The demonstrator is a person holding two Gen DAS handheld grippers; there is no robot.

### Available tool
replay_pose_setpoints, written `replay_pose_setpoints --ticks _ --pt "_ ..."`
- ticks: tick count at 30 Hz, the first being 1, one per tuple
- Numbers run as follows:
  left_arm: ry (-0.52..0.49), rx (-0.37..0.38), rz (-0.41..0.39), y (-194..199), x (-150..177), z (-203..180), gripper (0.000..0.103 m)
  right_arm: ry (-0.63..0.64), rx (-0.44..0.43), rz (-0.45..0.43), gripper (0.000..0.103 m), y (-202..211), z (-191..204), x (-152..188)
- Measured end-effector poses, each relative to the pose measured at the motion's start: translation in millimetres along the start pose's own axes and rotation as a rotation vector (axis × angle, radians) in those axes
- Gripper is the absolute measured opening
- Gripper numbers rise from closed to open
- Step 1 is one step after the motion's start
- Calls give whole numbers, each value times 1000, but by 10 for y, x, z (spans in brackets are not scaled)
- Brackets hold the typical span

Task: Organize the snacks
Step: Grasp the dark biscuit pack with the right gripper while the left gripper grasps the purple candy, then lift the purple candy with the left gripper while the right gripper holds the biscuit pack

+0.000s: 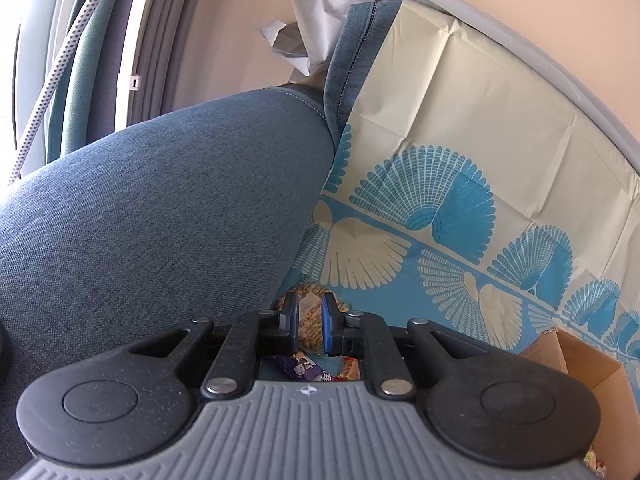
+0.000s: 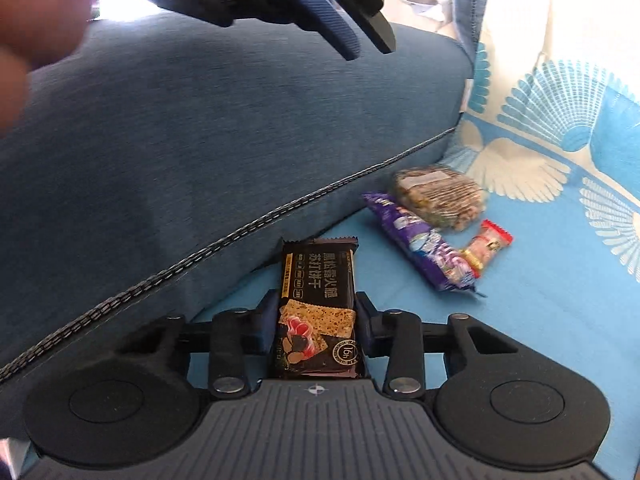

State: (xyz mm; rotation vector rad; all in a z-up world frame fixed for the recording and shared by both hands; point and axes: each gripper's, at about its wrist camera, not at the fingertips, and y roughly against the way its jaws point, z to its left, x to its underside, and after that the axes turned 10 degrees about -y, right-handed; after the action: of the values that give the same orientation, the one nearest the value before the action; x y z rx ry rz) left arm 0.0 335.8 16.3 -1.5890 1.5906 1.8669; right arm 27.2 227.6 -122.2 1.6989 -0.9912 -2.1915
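My right gripper [image 2: 316, 316] is shut on a black cracker packet [image 2: 316, 308], held lengthwise between its fingers just above the blue patterned sheet [image 2: 540, 300]. Beyond it on the sheet lie a purple snack packet [image 2: 420, 244], a clear bag of nut brittle [image 2: 440, 196] and a small red candy packet [image 2: 488, 246]. My left gripper [image 1: 310, 320] has its fingers a small gap apart with nothing between them; it hovers high above the snacks and shows at the top of the right wrist view [image 2: 360, 36]. The purple packet [image 1: 304, 370] shows under it.
A large blue cushion [image 2: 200, 128] fills the left side, right beside the cracker packet. A brown cardboard box [image 1: 580, 372] stands at the right. A folded cream and blue cloth [image 1: 480, 120] hangs behind. Crumpled grey paper [image 1: 320, 12] lies behind the cushion.
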Motion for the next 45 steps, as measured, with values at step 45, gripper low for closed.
replay_pose_setpoints --ticks 45 --pt "-90 64 253 182 665 -218 18 -307 218 135 41 1643 83 660"
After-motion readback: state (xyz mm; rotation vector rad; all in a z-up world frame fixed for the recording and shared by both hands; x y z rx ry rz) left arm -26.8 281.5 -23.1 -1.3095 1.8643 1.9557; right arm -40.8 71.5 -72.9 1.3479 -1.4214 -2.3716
